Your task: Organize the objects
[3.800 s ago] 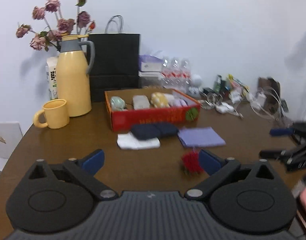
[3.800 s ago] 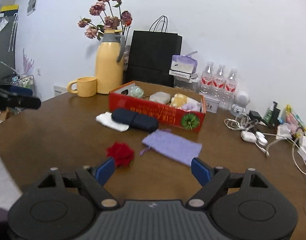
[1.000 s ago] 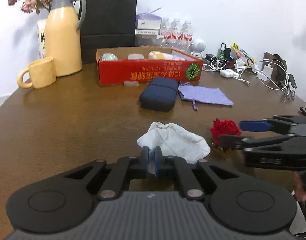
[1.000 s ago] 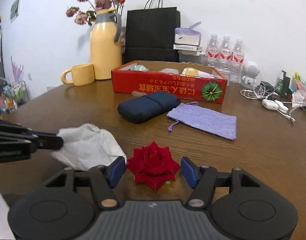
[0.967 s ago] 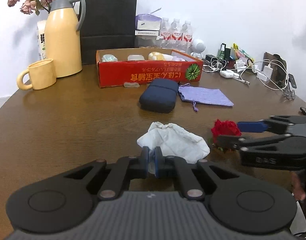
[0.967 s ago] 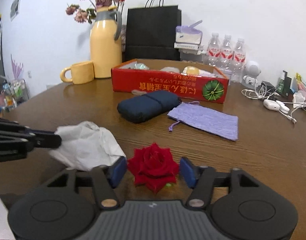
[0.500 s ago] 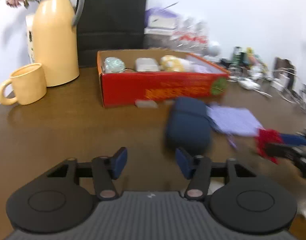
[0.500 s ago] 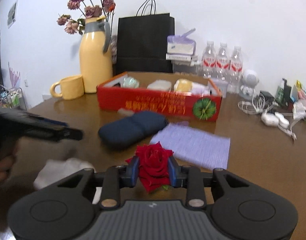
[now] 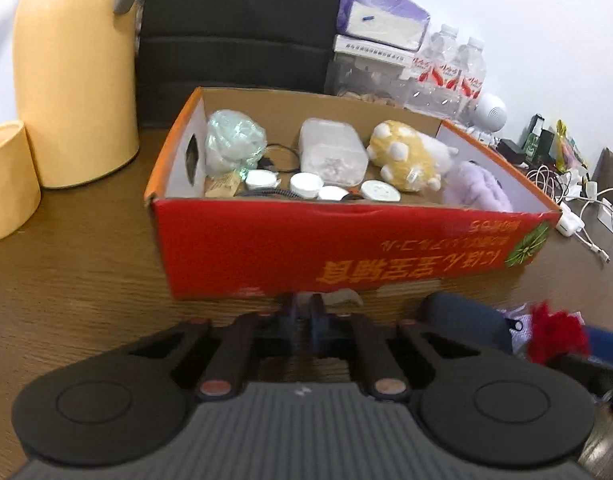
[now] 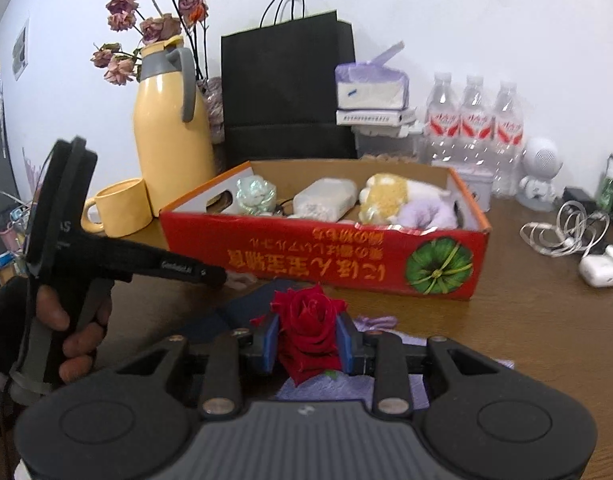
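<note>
While my right gripper (image 10: 308,344) clamps the red rose (image 10: 308,330) between its blue pads, the bloom stands clear of the table (image 10: 538,320), in front of the red box (image 10: 322,258) and not in it. Below the rose I see a strip of the purple pouch (image 10: 346,390), mostly covered by my gripper's body, and a dark blue case (image 10: 242,308) of which only a corner shows.

My left gripper (image 9: 302,316) has its jaws pressed together with nothing visible between them; it points at the near wall of the red box (image 9: 346,248). Just past its tips lies a small pale thing (image 9: 344,297) against the foot of the box, too blurred to name. At the right edge of the left wrist view the rose (image 9: 556,330) is a red smear and the dark case (image 9: 462,318) is half hidden behind my gripper's frame.

Inside the box I make out a yellow plush toy (image 9: 404,156), a clear plastic tub (image 9: 332,152), a pale green wrapped bundle (image 9: 234,144), a lilac fluffy item (image 9: 476,190) and several small white round lids (image 9: 304,184); the near wall hides whatever lies low at the front. The yellow jug (image 10: 166,132) and cup (image 10: 120,208) stand left of the box, cut off in the left wrist view. My left hand (image 10: 72,332) shows on the handle, partly out of frame.
</note>
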A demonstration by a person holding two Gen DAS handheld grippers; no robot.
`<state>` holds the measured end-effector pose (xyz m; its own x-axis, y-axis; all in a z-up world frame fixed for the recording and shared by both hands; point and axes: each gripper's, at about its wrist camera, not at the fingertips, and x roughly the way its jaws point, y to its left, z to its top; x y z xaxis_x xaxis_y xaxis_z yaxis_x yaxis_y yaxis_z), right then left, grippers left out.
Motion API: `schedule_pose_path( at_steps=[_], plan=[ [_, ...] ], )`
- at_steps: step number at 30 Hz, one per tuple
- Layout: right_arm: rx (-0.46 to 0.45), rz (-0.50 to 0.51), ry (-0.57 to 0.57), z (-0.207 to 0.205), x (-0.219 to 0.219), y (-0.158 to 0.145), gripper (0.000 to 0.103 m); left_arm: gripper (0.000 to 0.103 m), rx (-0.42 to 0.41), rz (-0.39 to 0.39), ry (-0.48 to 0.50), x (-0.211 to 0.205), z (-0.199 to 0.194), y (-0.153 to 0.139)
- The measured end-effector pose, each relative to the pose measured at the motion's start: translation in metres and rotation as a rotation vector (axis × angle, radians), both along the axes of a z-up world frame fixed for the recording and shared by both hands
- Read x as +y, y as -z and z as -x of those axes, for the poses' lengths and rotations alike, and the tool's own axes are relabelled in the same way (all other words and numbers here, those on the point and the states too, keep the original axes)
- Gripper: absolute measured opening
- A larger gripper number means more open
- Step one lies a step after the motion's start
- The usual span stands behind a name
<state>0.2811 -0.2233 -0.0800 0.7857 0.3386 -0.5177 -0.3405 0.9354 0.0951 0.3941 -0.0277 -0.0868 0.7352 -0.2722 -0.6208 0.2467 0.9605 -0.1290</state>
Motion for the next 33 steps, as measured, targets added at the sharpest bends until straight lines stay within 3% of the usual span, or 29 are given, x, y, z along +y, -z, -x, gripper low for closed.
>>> schedule_pose_path(
  at_steps=[5,10,15,20,23,27,30,33],
  plan=[
    [-0.002,-0.007,0.011,0.007,-0.003,0.000,0.029,0.001,-0.050,-0.019,0.035,-0.007,0.016,-0.006],
    [-0.055,-0.010,0.043,0.031,-0.014,-0.017,0.029,0.001,-0.066,-0.014,0.016,0.003,0.065,-0.029],
    [-0.129,-0.023,0.053,0.074,-0.038,-0.046,0.029,0.001,-0.138,0.083,0.062,0.027,0.145,-0.068],
    [-0.159,-0.085,0.011,0.094,-0.061,-0.077,0.029,0.001,-0.184,0.201,0.090,0.053,0.177,-0.111],
    [-0.175,-0.106,-0.008,0.085,-0.064,-0.106,0.029,0.001,-0.236,0.204,0.107,0.056,0.164,-0.137],
    [-0.163,-0.114,-0.035,0.027,-0.052,-0.146,0.030,0.001,-0.234,0.250,0.106,0.052,0.107,-0.164],
    [-0.083,-0.049,-0.038,-0.039,-0.026,-0.150,0.030,0.001,-0.138,0.234,0.106,0.033,0.039,-0.160],
    [0.036,0.077,-0.023,-0.115,0.010,-0.121,0.029,0.001,0.018,0.173,0.075,0.000,-0.030,-0.126]
  ],
)
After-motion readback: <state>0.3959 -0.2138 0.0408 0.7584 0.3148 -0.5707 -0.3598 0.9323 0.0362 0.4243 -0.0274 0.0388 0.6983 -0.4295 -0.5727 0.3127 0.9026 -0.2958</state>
